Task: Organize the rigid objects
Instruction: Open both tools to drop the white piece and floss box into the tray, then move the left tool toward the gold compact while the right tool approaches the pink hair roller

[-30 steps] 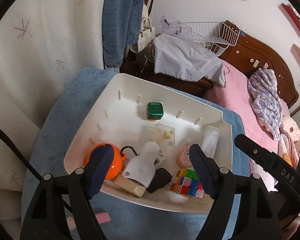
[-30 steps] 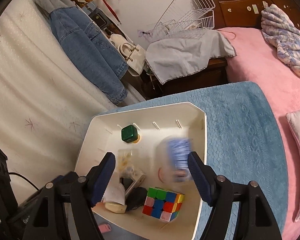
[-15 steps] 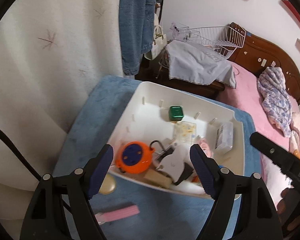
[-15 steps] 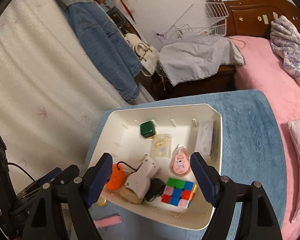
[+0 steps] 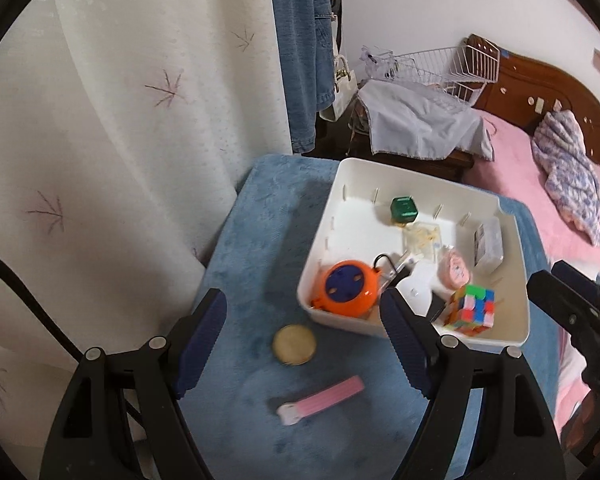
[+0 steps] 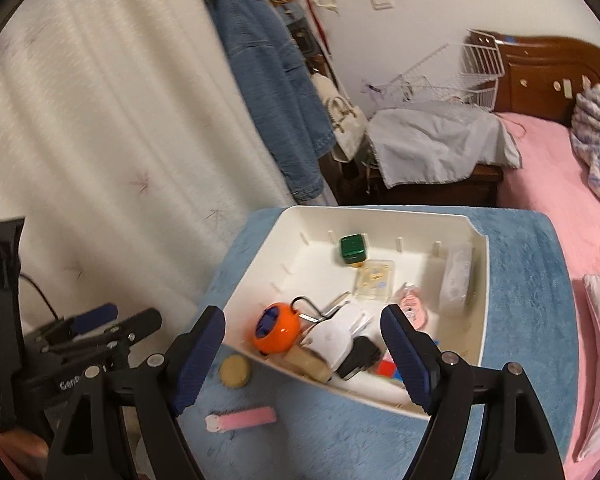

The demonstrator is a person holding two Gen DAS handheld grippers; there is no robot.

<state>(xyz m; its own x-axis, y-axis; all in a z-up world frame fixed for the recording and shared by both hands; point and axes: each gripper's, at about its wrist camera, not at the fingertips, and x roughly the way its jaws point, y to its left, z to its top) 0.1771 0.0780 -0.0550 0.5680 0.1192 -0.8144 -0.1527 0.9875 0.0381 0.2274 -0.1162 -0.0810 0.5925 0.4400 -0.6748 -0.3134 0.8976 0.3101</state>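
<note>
Both tongs (image 5: 302, 348) farther from bin (image 5: 420, 184)

white letters "gen", partly cut off, on the black left claw body (image 6: 66, 384)

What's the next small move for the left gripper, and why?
Probably lower the left gripper onto the round tin and close. It is open and empty, the tin lies on the blue mat just outside the white bin, almost between its fingers. The pink stick also remains out.
</note>
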